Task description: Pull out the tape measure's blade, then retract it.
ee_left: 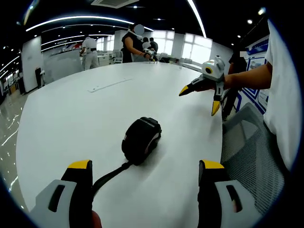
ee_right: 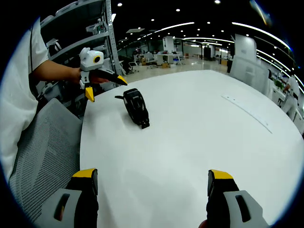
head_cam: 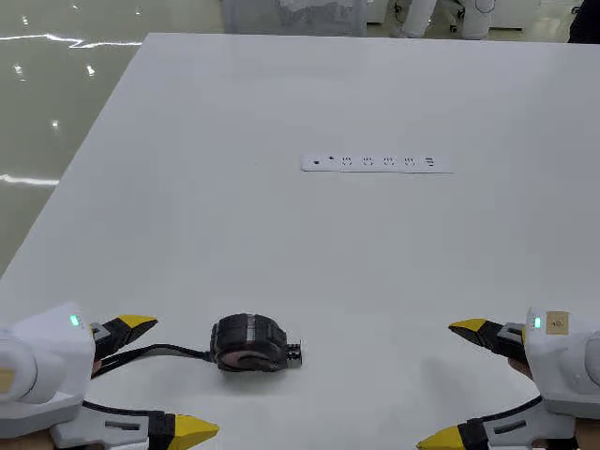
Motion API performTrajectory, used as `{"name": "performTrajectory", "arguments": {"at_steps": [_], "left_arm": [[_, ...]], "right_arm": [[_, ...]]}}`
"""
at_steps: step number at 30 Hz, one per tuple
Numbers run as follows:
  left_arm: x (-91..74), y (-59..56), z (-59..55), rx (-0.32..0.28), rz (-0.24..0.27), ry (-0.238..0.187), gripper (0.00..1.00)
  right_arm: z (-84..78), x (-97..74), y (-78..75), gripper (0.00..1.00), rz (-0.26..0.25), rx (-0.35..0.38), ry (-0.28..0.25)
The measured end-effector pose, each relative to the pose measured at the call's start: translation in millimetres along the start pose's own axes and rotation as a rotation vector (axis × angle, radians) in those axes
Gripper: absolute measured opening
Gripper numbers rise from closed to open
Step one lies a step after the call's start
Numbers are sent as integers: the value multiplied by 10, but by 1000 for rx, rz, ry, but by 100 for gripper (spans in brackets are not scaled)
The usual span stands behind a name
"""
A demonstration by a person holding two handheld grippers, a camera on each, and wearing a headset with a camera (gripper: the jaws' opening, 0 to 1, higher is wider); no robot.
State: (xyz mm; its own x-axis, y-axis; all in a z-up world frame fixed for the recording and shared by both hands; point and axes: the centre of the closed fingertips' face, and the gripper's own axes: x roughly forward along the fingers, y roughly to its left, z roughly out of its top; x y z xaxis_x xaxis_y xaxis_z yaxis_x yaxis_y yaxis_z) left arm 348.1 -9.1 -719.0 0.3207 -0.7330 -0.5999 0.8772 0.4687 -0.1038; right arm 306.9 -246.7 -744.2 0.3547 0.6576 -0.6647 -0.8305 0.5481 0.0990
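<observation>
The black tape measure [head_cam: 250, 343] lies on the white table [head_cam: 328, 244], left gripper [head_cam: 171, 375] at its nine o'clock, right gripper [head_cam: 451, 383] at three, both spread wide and empty.

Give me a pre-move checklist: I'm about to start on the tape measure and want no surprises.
1. Tape measure lying free on the table, ungripped: ok.
2. Blade retracted, hook at the case mouth, pointing toward the right gripper: ok.
3. Left gripper open, with the strap running toward it: ok.
4. Right gripper open, bare table between it and the hook: ok.
5. Blade lock released: cannot tell.
6. Power strip well away from the work: ok.
</observation>
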Motion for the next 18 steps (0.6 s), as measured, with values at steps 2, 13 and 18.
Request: {"name": "performTrajectory", "arguments": {"at_steps": [2, 13, 18], "left_arm": [[33, 11, 0, 17, -8, 11, 89], [192, 68, -8, 108, -58, 67, 86], [271, 88, -38, 161, -77, 108, 83]], "right_arm": [[20, 33, 3, 97, 9, -13, 2], [96, 203, -18, 97, 44, -72, 24], [121, 276, -39, 97, 57, -103, 41]]}}
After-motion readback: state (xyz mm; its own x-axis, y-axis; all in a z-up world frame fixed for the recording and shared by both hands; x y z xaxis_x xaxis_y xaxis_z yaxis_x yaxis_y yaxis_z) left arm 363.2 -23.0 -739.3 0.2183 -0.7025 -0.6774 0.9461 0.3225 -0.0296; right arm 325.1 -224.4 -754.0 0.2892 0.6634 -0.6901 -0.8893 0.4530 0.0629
